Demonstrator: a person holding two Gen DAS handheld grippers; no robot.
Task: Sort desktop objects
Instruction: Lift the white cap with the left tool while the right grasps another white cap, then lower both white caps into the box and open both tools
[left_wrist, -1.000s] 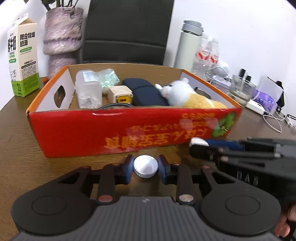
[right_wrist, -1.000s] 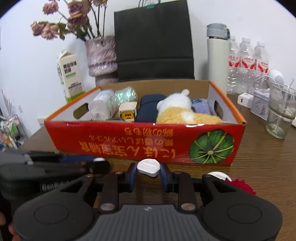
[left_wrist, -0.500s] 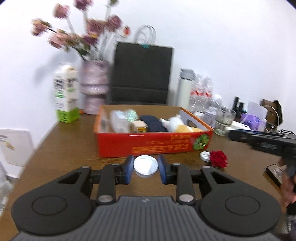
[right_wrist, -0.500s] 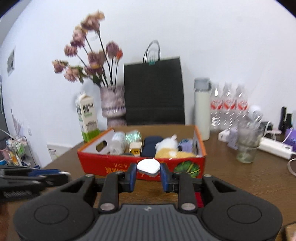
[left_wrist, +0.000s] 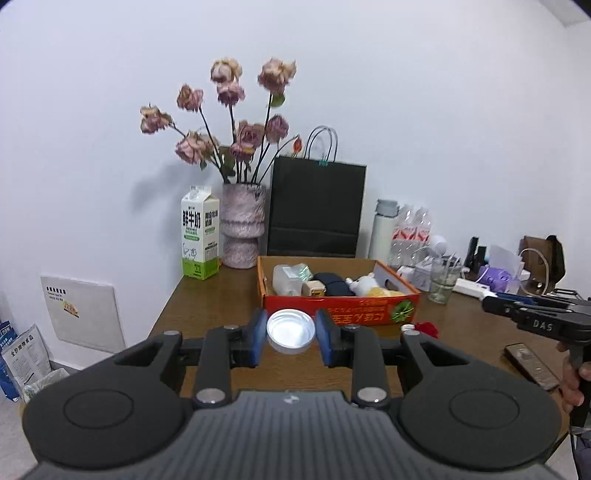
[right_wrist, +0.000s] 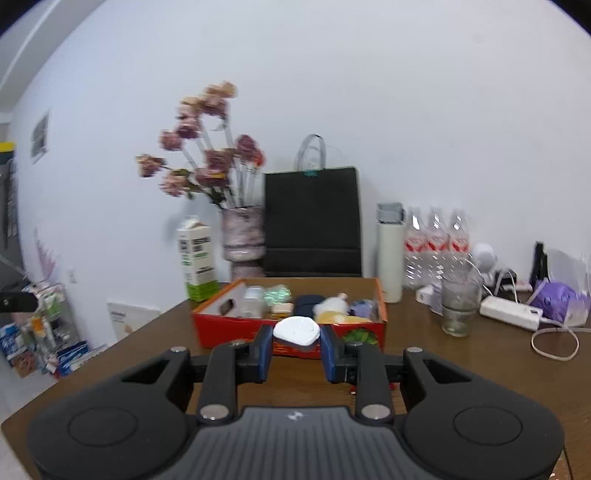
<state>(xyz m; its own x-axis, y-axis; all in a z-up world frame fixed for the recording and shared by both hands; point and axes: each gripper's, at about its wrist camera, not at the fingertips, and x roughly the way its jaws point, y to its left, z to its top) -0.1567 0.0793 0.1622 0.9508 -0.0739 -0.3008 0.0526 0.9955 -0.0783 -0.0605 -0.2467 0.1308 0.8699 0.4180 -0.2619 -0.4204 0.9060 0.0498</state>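
Note:
My left gripper (left_wrist: 290, 332) is shut on a round white cap (left_wrist: 290, 331), held in the air well back from the red cardboard box (left_wrist: 354, 317). My right gripper (right_wrist: 296, 341) is shut on a flat white rounded object (right_wrist: 296, 330), also held up, short of the same box (right_wrist: 236, 330). The box holds a plastic container (left_wrist: 286, 282), a dark pouch (left_wrist: 332, 286), a plush toy (left_wrist: 367, 286) and other small items. A red rose head (left_wrist: 426, 328) and a small white cap (left_wrist: 407, 327) lie on the table in front of the box. The right gripper also shows at the right of the left wrist view (left_wrist: 491, 304).
A milk carton (left_wrist: 199, 238), a vase of dried flowers (left_wrist: 242, 225) and a black paper bag (left_wrist: 316, 210) stand behind the box. A thermos (right_wrist: 389, 254), water bottles (right_wrist: 436, 245), a glass (right_wrist: 458, 306), a power strip (right_wrist: 511, 312) and cables are at the right. A dark flat device (left_wrist: 530, 363) lies near the table's right edge.
Both grippers have pulled far back and up from the box, each still holding its white object. The whole table and wall now show.

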